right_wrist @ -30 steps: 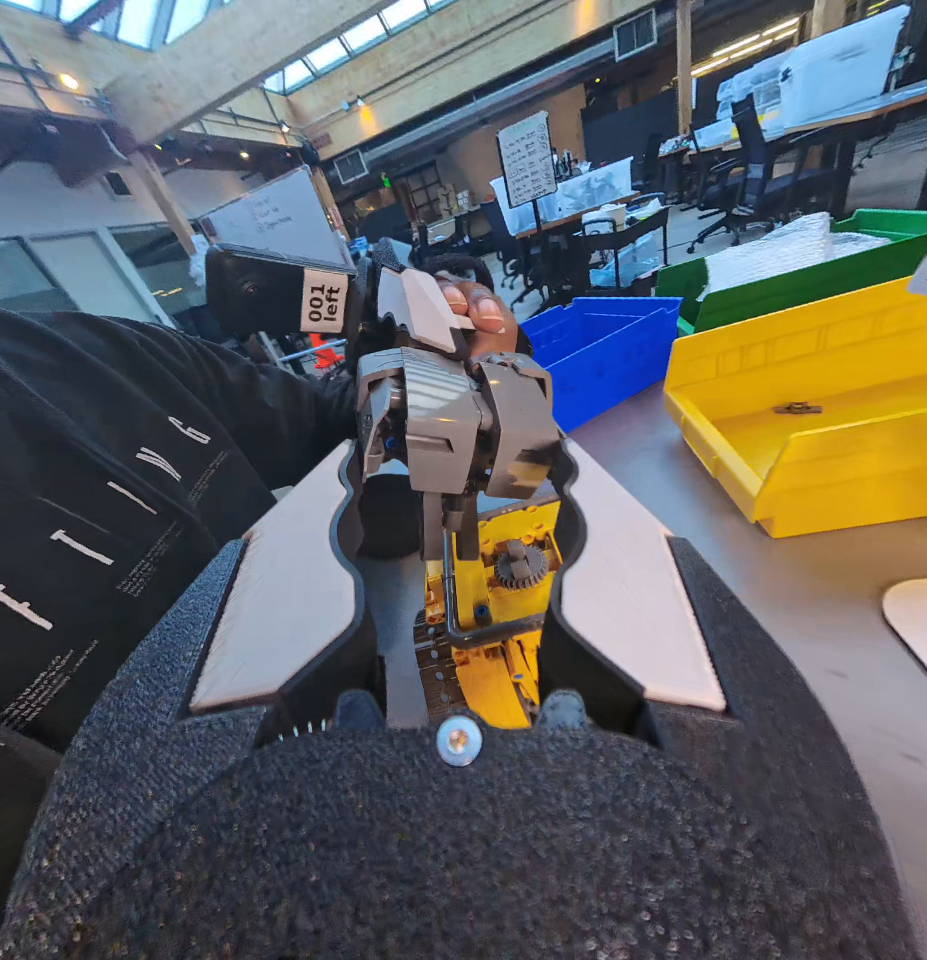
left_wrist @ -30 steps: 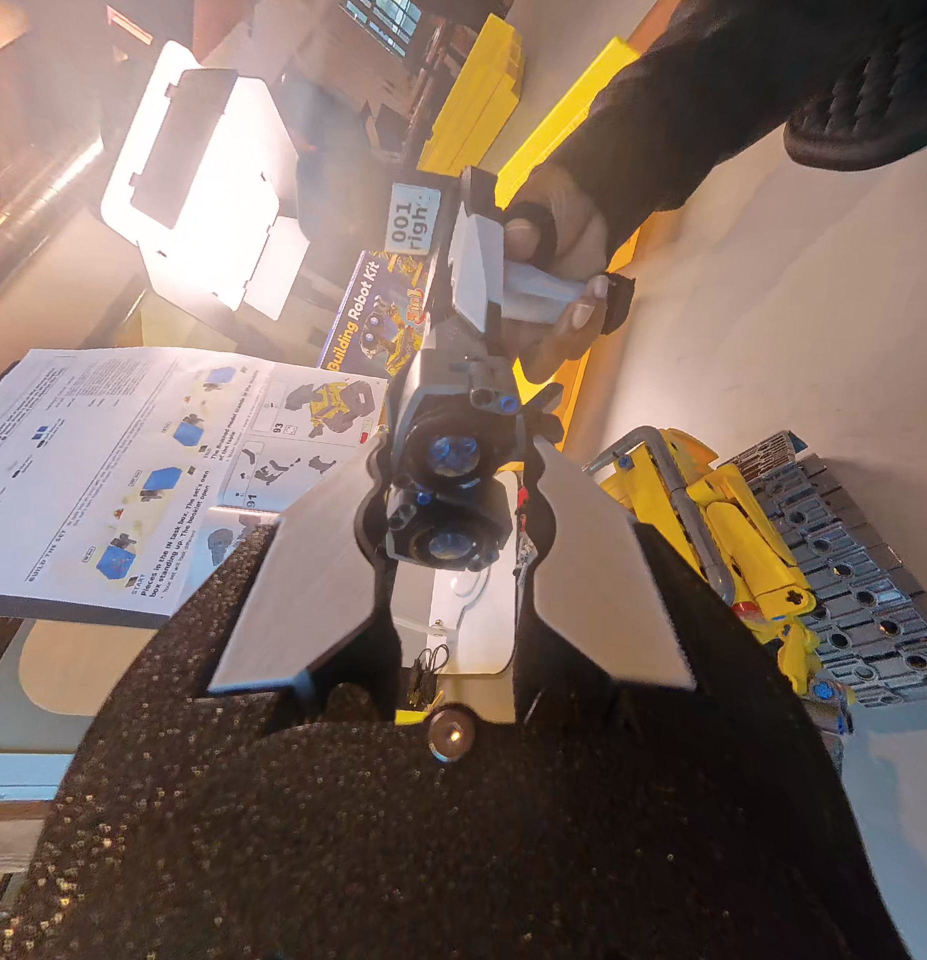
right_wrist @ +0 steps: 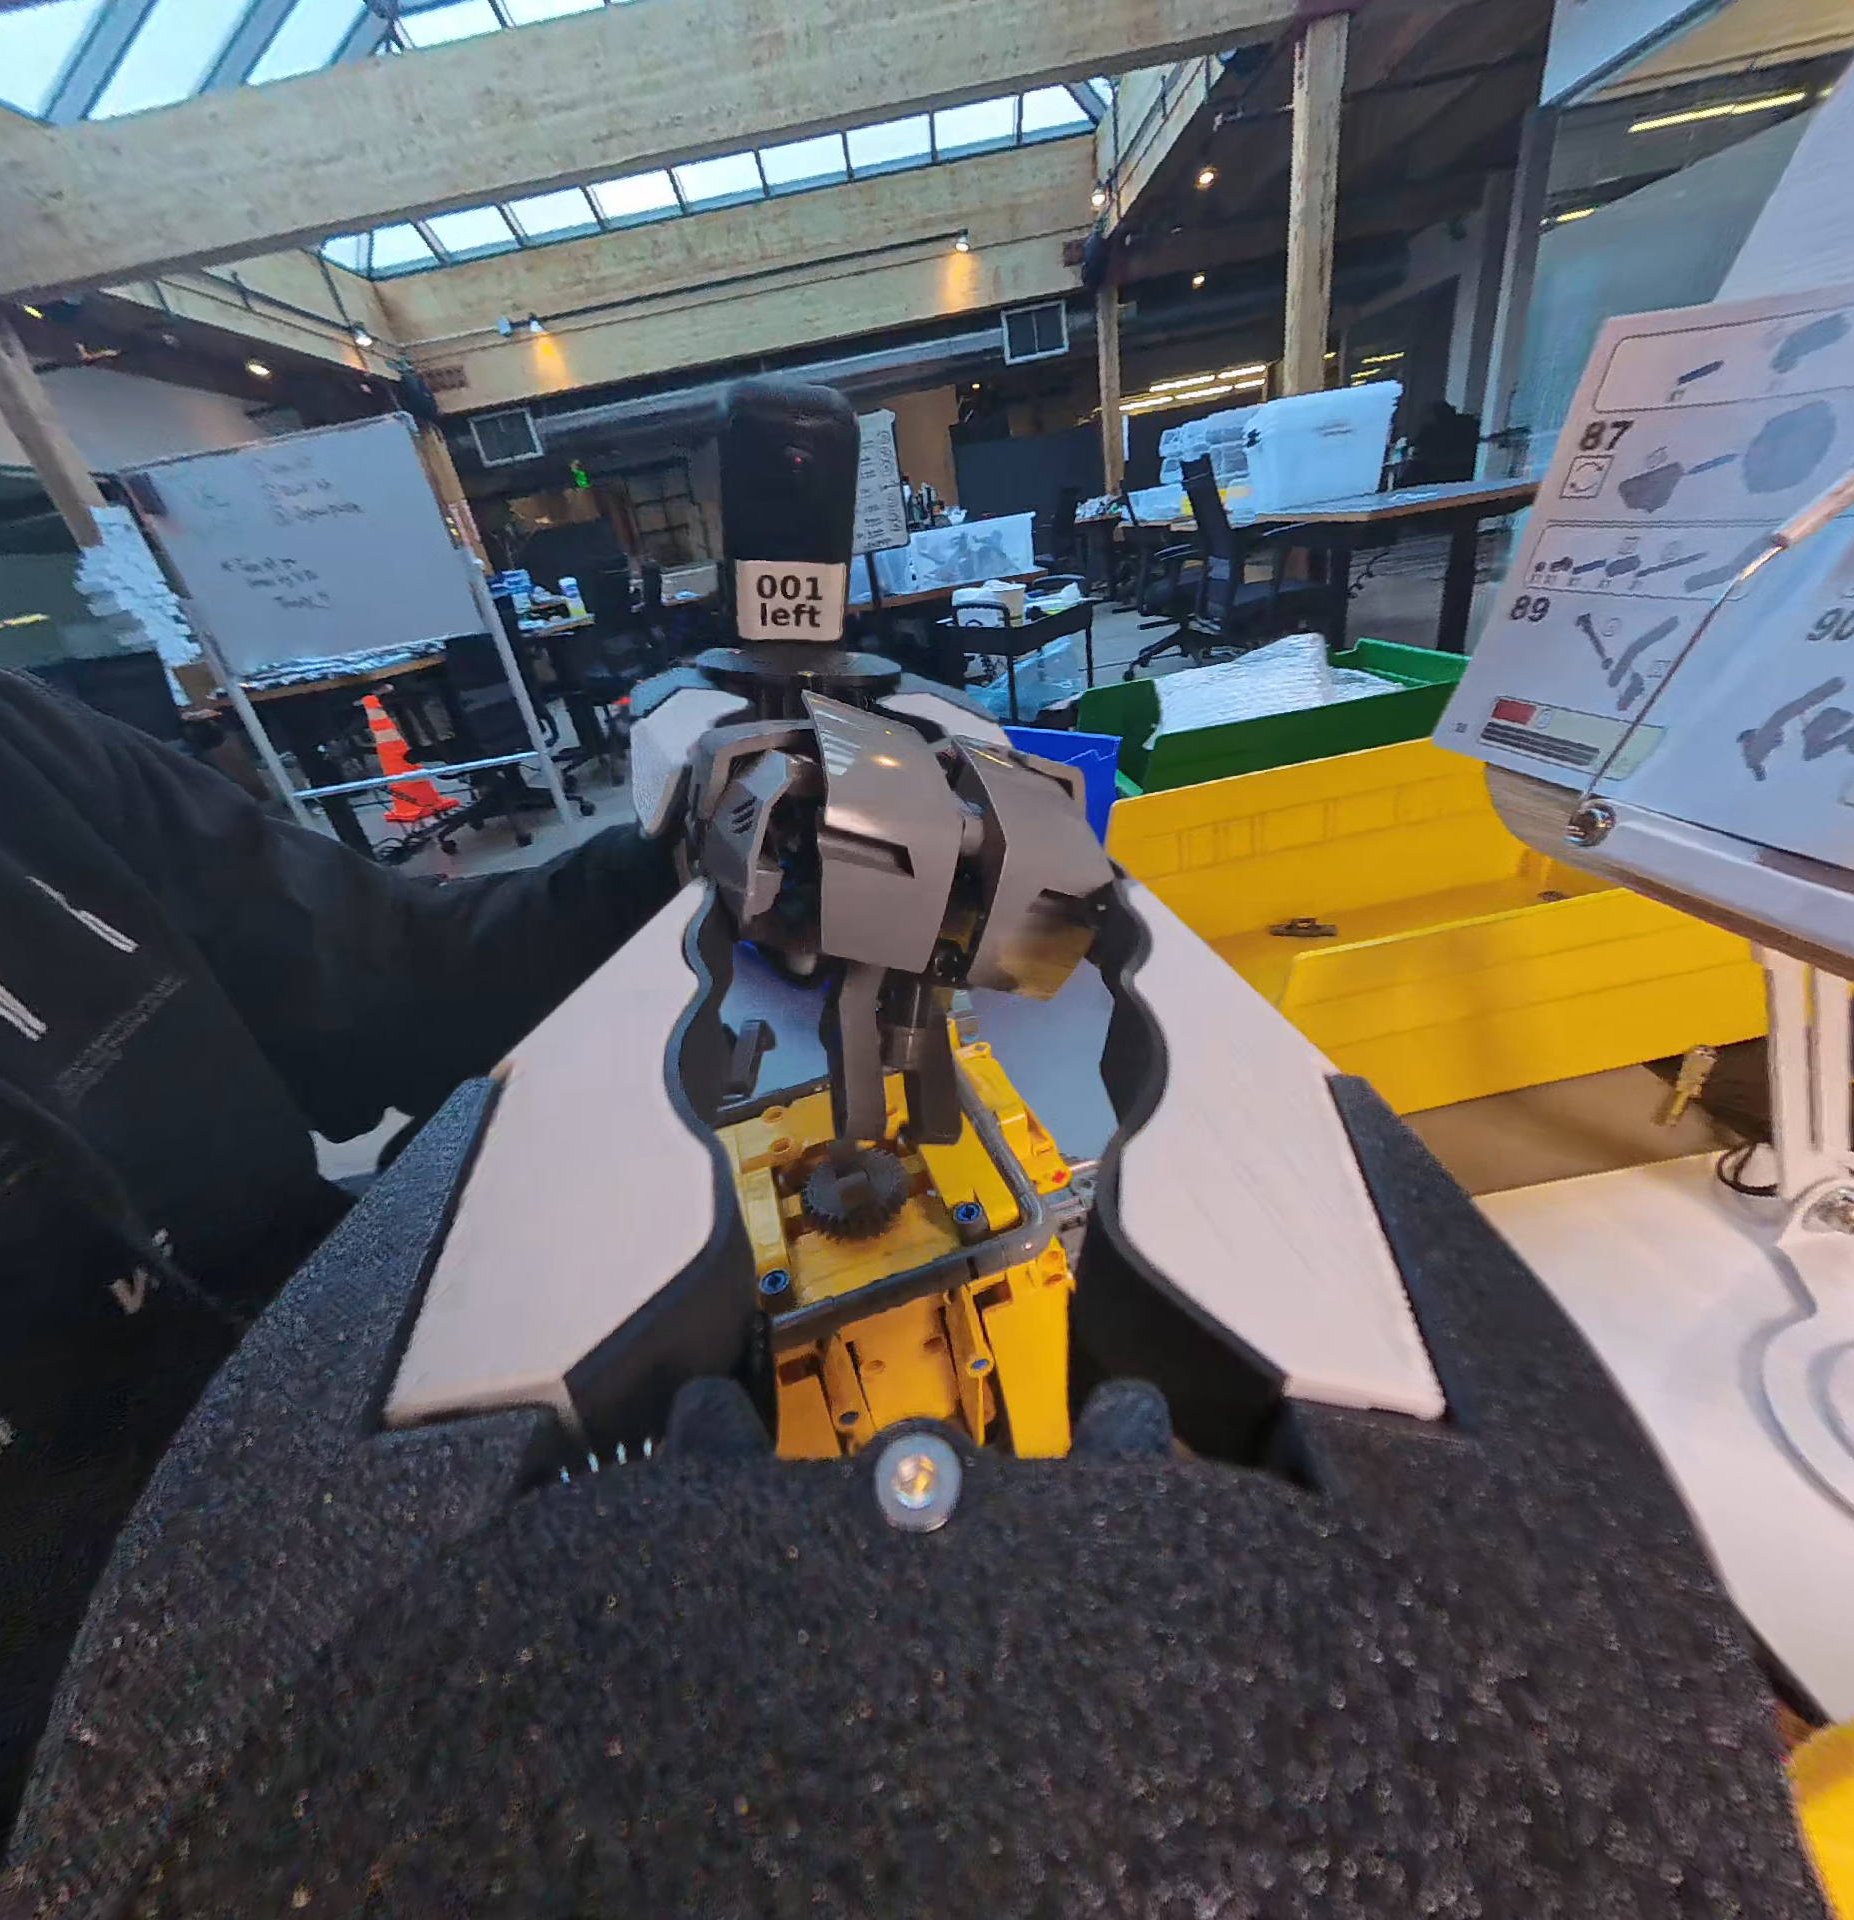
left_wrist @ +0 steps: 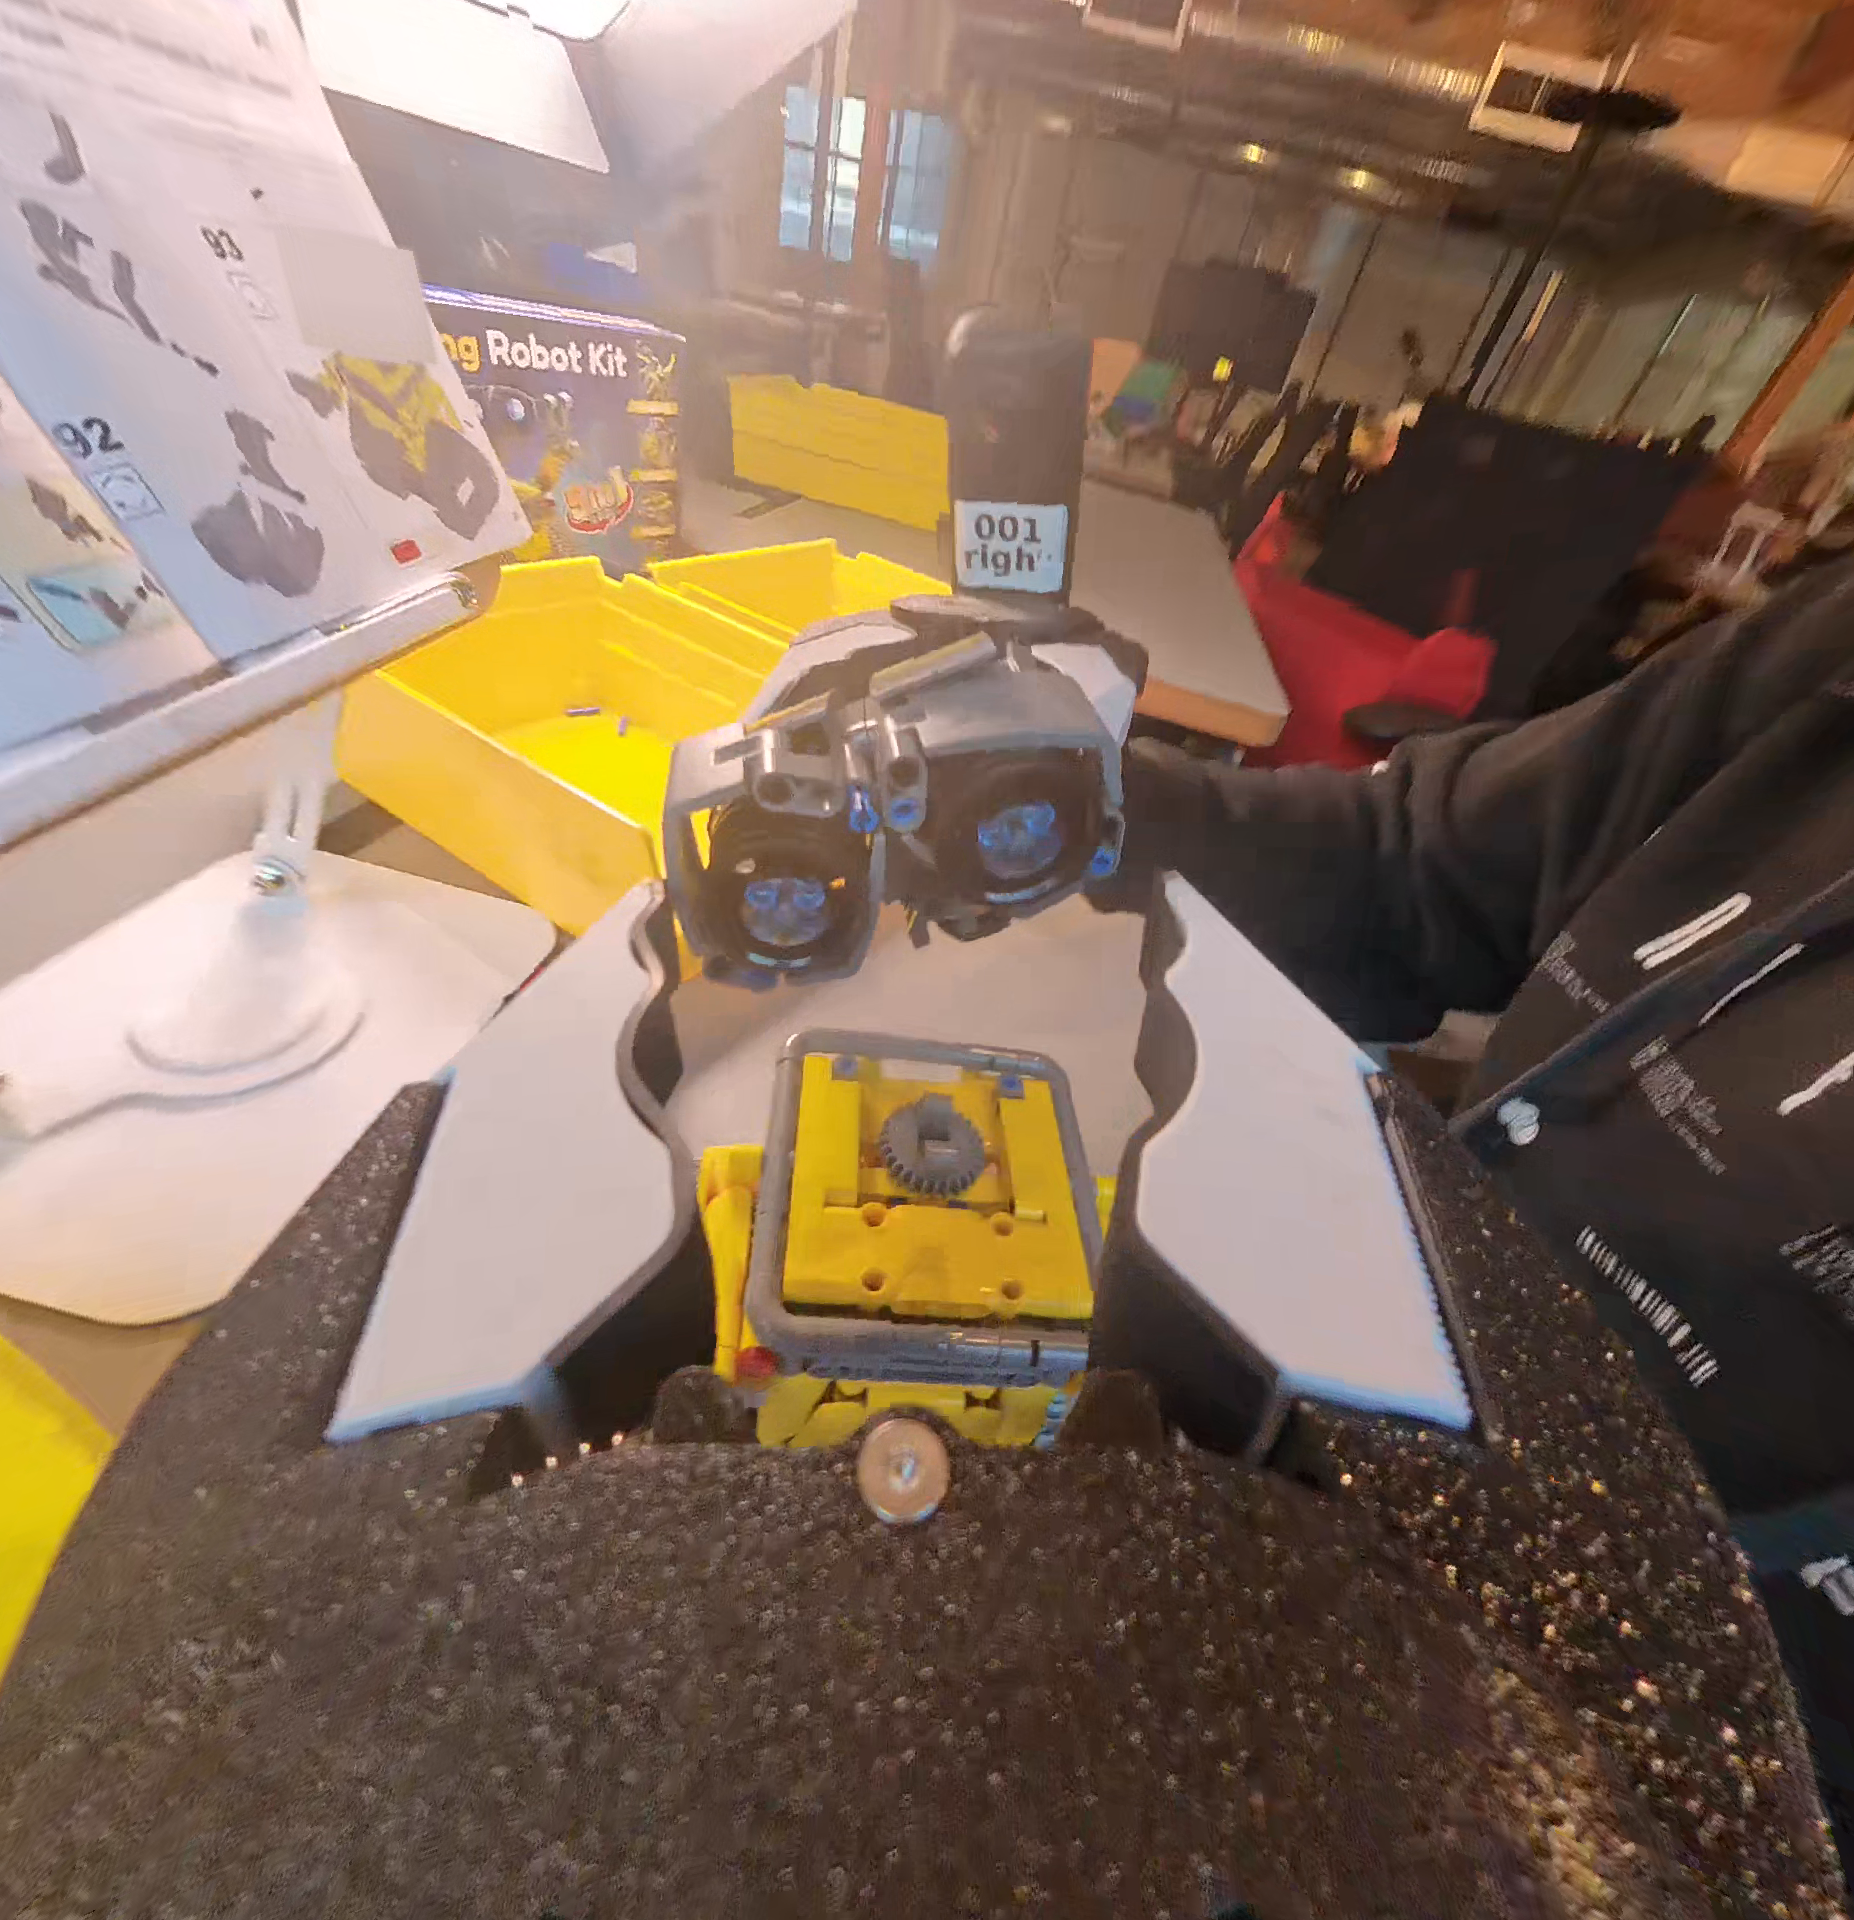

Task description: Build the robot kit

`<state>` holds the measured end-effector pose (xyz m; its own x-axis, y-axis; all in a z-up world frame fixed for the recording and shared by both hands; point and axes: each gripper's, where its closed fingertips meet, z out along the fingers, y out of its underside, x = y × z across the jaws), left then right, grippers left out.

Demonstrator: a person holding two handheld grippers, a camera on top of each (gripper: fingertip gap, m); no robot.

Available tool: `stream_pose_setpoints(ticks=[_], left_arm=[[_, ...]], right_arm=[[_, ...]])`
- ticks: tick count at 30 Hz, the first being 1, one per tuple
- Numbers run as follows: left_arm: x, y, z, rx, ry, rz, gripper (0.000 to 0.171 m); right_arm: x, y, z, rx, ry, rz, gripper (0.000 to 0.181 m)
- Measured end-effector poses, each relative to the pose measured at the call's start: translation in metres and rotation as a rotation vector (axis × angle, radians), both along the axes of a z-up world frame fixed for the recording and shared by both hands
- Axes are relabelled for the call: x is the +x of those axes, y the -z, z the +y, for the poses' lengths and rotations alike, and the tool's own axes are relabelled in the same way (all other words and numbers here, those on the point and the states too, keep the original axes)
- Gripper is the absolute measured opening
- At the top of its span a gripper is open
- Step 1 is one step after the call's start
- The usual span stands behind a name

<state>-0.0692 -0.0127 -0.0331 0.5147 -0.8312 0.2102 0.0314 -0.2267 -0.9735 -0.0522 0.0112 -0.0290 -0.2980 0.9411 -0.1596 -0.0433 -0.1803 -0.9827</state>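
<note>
Both grippers hold one grey robot head from opposite sides. It has two blue-lensed eyes (left_wrist: pixel 892 821), and its grey back plates show in the right wrist view (right_wrist: pixel 892 862). My left gripper (left_wrist: pixel 902 904) is shut on the head, and so is my right gripper (right_wrist: pixel 907 904). The head hangs just above a yellow brick body (left_wrist: pixel 933 1247), which has a grey frame and a dark gear (left_wrist: pixel 931 1143) on top. In the right wrist view the head's dark neck stalk (right_wrist: pixel 871 1070) reaches down to the gear (right_wrist: pixel 853 1195) on the body (right_wrist: pixel 902 1340).
An instruction sheet (left_wrist: pixel 175 343) rests on a white stand (left_wrist: pixel 237 987) to the left. Behind it are open yellow bins (left_wrist: pixel 549 727) and a kit box (left_wrist: pixel 570 416). Blue (right_wrist: pixel 1068 758) and green (right_wrist: pixel 1266 727) bins stand farther back. A person's black sleeve (left_wrist: pixel 1422 862) is on the right. Some 4 cm of space lies between my two pairs of fingers. Left tips and right tips are each some 9 cm from the gear (right_wrist: pixel 853 1195).
Both grippers have turned upright with the head. The yellow body now sits straight below the head, and the neck stalk is down at the gear.
</note>
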Motion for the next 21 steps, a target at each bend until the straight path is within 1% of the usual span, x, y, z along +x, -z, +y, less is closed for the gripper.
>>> stream_pose_setpoints(ticks=[2,3,5,6,9,12,14,16,21], left_arm=[[-0.002,-0.002,0.003,-0.034,-0.013,-0.062,0.089],[0.0,-0.002,0.002,-0.04,-0.002,-0.081,0.093],[0.003,-0.003,-0.002,-0.052,0.025,-0.103,0.095],[0.003,-0.004,-0.003,-0.045,0.028,-0.104,0.089],[0.0,0.0,-0.006,-0.027,0.02,-0.06,0.086],[-0.005,0.008,-0.01,-0.028,0.049,-0.019,0.085],[-0.008,0.017,-0.01,-0.004,0.048,0.057,0.085],[-0.011,0.024,-0.012,0.034,0.057,0.142,0.085],[-0.016,0.03,-0.017,0.038,0.103,0.233,0.084]], right_arm=[[-0.004,-0.001,-0.001,0.031,0.044,0.013,0.068],[-0.005,-0.002,-0.002,0.045,0.061,0.023,0.053],[-0.007,-0.004,-0.003,-0.001,0.057,0.034,0.05],[-0.008,-0.002,-0.004,-0.011,0.053,0.021,0.05],[-0.011,0.007,-0.006,0.014,0.053,-0.027,0.051],[-0.015,0.015,-0.009,0.075,0.054,-0.074,0.051],[-0.018,0.022,-0.008,0.13,0.058,-0.115,0.049],[-0.019,0.029,-0.012,0.179,0.025,-0.163,0.049],[-0.021,0.041,-0.019,0.272,-0.009,-0.228,0.05]])
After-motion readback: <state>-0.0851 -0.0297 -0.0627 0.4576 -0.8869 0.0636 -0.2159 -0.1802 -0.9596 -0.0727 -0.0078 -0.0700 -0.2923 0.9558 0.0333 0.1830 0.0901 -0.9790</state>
